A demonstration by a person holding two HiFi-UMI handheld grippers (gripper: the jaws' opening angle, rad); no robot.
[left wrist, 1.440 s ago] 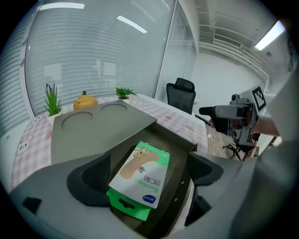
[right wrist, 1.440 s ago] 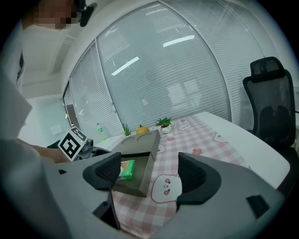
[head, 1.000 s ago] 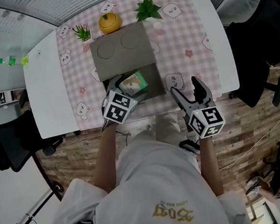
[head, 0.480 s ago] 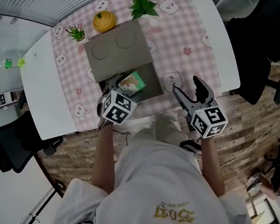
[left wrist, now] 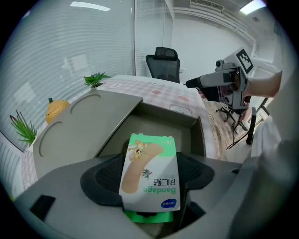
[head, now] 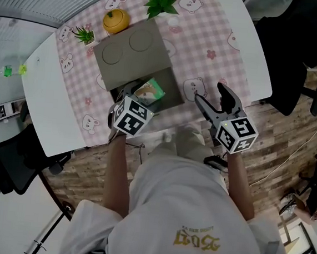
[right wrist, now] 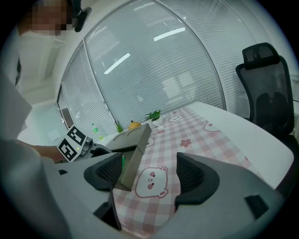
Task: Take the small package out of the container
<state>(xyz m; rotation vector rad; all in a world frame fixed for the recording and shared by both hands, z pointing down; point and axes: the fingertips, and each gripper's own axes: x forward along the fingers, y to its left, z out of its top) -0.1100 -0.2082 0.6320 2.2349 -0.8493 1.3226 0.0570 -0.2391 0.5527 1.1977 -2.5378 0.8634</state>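
The small package (left wrist: 149, 172), a green and white bandage pack, stands in the open end of the grey container (head: 174, 93) on the pink checked tablecloth. In the head view the small package (head: 149, 90) shows just beyond my left gripper (head: 140, 98). The left gripper (left wrist: 149, 186) has the pack between its jaws. The jaws are closing, and both pads meet the pack's side edges. My right gripper (head: 209, 96) hovers open and holds nothing, to the right of the container near the table's front edge. In its own view the right gripper (right wrist: 149, 175) looks over a bear print on the cloth.
The container's flat lid (head: 129, 54) lies behind the open part. An orange ornament (head: 116, 20) and two small green plants (head: 160, 4) (head: 81, 33) stand at the back of the table. Black office chairs (head: 299, 53) (head: 10, 159) flank the white table (head: 44, 101).
The left gripper has crept slightly forward over the container's open end. The right gripper has hardly moved.
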